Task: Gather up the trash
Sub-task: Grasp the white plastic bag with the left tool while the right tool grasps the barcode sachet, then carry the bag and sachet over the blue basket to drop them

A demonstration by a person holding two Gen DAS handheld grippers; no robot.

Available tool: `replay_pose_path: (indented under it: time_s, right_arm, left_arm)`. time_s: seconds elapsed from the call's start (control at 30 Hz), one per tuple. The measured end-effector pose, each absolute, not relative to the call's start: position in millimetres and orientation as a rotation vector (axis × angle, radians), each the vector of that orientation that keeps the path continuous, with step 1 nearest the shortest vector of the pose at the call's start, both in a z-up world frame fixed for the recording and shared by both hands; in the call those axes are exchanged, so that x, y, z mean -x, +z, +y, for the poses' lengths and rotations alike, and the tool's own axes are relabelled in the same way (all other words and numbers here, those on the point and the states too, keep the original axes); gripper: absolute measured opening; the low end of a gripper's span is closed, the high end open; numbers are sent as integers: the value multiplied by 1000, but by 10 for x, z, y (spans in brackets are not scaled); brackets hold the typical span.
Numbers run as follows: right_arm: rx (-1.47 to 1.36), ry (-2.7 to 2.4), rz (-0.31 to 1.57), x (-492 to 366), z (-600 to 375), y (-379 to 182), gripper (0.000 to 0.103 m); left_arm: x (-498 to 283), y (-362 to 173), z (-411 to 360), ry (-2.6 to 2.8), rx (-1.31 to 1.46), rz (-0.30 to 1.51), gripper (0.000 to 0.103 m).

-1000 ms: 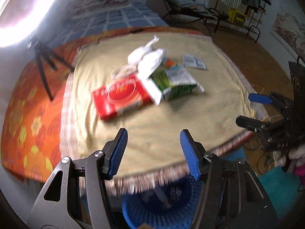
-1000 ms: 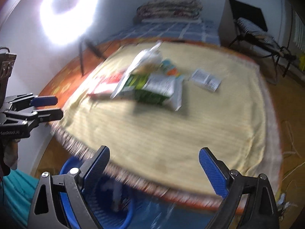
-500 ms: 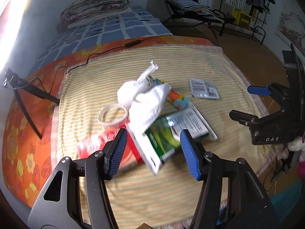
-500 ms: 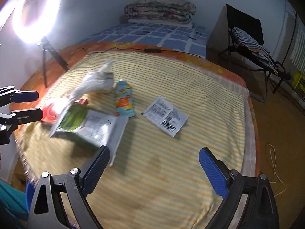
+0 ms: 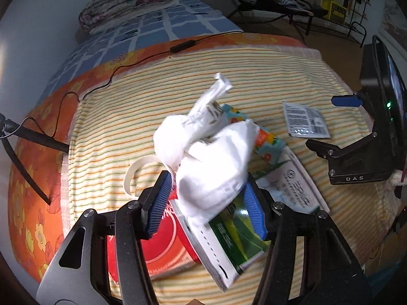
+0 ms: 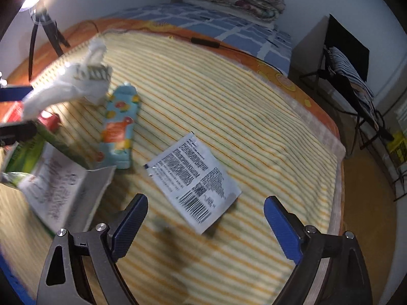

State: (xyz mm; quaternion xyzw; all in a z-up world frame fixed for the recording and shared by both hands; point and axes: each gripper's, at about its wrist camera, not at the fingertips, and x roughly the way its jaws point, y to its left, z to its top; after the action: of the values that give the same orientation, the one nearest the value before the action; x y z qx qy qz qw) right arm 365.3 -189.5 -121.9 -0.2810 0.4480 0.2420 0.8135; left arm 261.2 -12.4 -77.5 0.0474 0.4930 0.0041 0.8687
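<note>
White crumpled plastic bag (image 5: 213, 162) is sitting between the parted left gripper (image 5: 211, 200) fingers; the spread right gripper (image 6: 203, 218) is hovering beside a flat white printed sachet (image 6: 195, 183) near the striped cloth's (image 6: 254, 117) front edge.

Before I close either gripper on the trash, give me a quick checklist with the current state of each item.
1. Left gripper open: ok, jaws spread.
2. Left gripper lined up on a piece: ok, white crumpled bag sits between its fingers.
3. Bag free of the green packet beneath it: cannot tell, they overlap.
4. Right gripper open: ok, jaws wide apart.
5. Right gripper lined up on a piece: ok, white barcode sachet lies flat just ahead, between the fingers.
6. Sachet clear of the fruit-print pouch: ok, striped cloth shows between them.
</note>
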Motion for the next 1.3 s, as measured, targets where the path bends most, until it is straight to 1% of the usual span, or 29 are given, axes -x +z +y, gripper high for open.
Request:
replay_pose_path:
  time_s: [0.07, 0.13, 0.27, 0.37, 0.4, 0.43, 0.5, 0.53, 0.6, 0.73, 0.8, 1.03, 1.3]
  right_arm:
    - [615, 508, 953, -3714, -1876, -1278, 94]
    - [601, 518, 940, -3774, -1876, -1283, 99]
    - [555, 549, 933, -3902, -1883, -1284, 101]
    - [465, 586, 966, -4000, -1932, -1322, 101]
    - [428, 601, 983, -4036, -1956, -1336, 98]
    - [376, 631, 1007, -4071, -1987, -1345, 91]
    - [318, 646, 1020, -4108, -2028, -1330, 84]
    - [317, 648, 1018, -4101, -2027, -1323, 75]
    - [315, 654, 1014, -4081, -2028, -1303, 65]
    - [307, 650, 1012, -4062, -2027, -1284, 56]
    - [295, 649, 1006, -4048, -2044, -1250, 54]
    - [273, 641, 968, -3956, -2088, -1038, 54]
    - [275, 644, 917, -3640, -2106, -686, 54]
  left_arm:
    - [-2666, -790, -77, 16, -91, 1034, 39]
    - [-2704, -789, -36, 23, -82, 1031, 32]
    - [-2750, -795, 50, 30, -65, 1028, 18]
    - [-2762, -810, 114, 35, -57, 1025, 13]
    - [-2761, -808, 138, 36, -53, 1023, 12]
    - [-2766, -800, 171, 39, -47, 1019, 10]
    - [-2776, -783, 224, 45, -33, 1011, 9]
    - [-2776, -765, 261, 47, -17, 1005, 9]
    - [-2778, -740, 300, 50, -2, 998, 8]
    - [-2756, -685, 387, 67, 23, 980, 7]
    - [-2734, -656, 434, 71, 39, 974, 7]
    - [-2601, -455, 534, 78, 60, 934, 6]
    - [-2321, -139, 613, 79, 73, 876, 6]
